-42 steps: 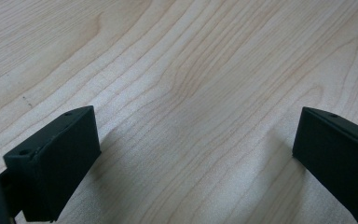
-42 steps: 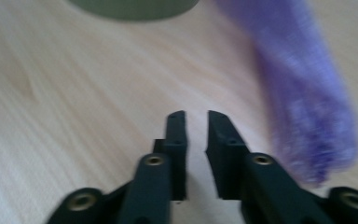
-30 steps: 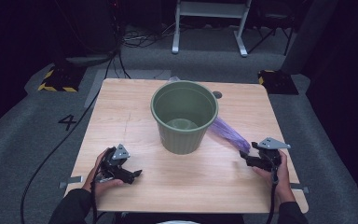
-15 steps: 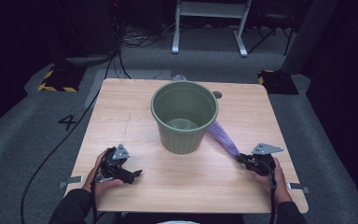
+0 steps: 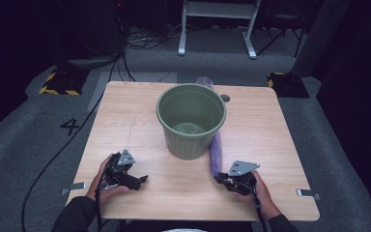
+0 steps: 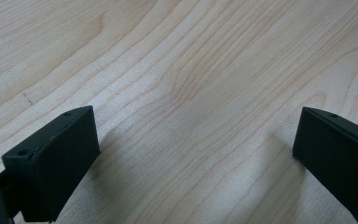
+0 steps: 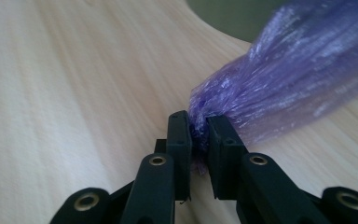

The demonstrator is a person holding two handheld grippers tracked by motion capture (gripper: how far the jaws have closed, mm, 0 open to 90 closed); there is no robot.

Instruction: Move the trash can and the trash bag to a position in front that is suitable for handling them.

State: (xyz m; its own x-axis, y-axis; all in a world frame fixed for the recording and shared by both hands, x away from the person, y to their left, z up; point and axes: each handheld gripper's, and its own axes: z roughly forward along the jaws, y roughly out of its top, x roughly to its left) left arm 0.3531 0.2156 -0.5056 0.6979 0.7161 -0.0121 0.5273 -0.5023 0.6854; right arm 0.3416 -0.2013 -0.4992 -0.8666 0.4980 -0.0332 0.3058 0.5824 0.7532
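Right tool (image 5: 221, 180): clenched on the near end of the purple bag (image 5: 216, 150), its jaws having just closed on it, likely to draw it free
Bag: lies on the desk (image 5: 130, 121) against the bin (image 5: 191, 121), from 1 o'clock round to 5
Left tool (image 5: 142, 180): released, resting at 7 o'clock of the bin

Wooden table (image 5: 125, 116) – grey carpet floor (image 5: 38, 140) – white frame (image 5: 217, 9) behind.

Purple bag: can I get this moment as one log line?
right claw: shut on purple bag | left claw: open | green bin: upright
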